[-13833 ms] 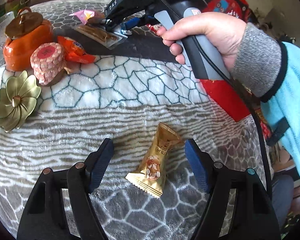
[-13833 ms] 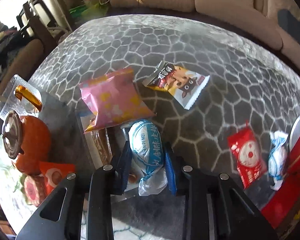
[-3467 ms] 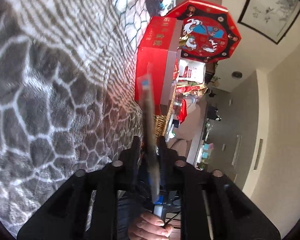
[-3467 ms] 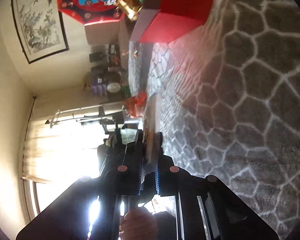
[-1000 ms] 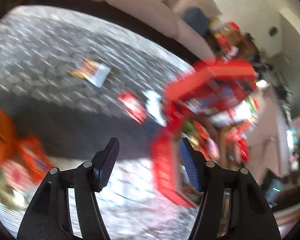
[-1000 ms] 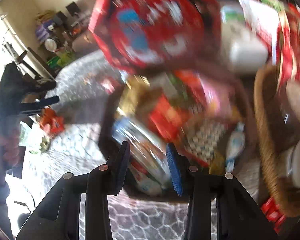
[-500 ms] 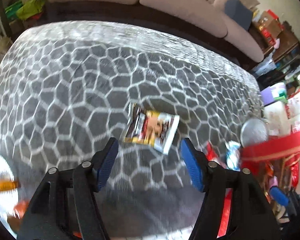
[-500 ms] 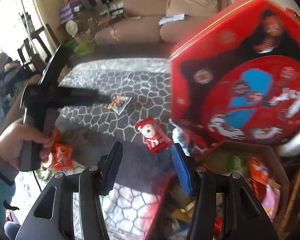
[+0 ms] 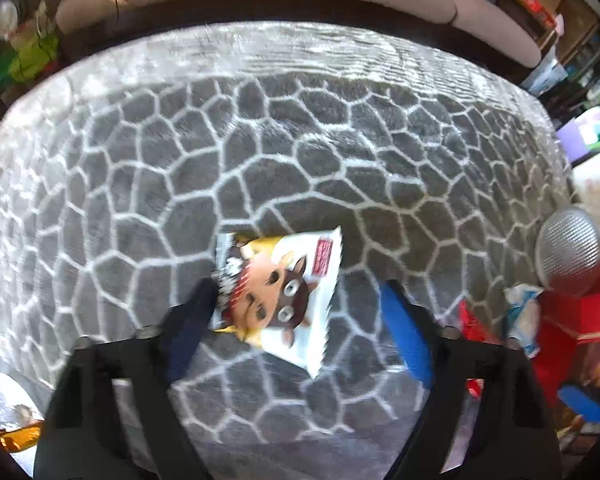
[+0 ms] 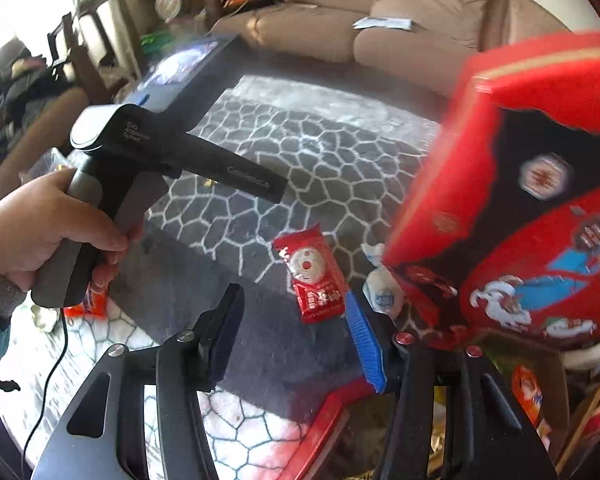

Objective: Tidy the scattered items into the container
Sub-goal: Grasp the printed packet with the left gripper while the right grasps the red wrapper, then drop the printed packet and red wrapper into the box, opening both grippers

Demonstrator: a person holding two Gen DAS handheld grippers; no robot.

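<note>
Several snacks already lie in the red box (image 10: 332,420), but three stay on the surface (image 9: 340,152). The left gripper (image 9: 300,328), jaws closing, straddles the cow packet (image 9: 284,292) ungripped; the right gripper (image 10: 292,332), jaws parted and empty, hovers near the red packet (image 10: 314,276) and white candy (image 10: 382,290).

Plush cloth, glossy snack wrappers and matt black plastic tools.

We see a fuzzy grey table cover (image 9: 284,168) with a white crackle pattern, soft and deep-piled. On it lies a cartoon-cow snack packet (image 9: 278,296) in smooth, shiny film with crimped edges. A red candy wrapper (image 10: 312,276) is glossy plastic too, and a white twist-wrapped sweet (image 10: 382,290) beside it looks crinkled. The red gift box lid (image 10: 540,216) has a printed, slightly shiny card finish. Our gripper bodies are matt black plastic, the left gripper (image 9: 300,336) and the right gripper (image 10: 296,340) carrying ribbed blue pads (image 10: 364,340). The beige sofa (image 10: 380,28) looks like soft matt cloth.
</note>
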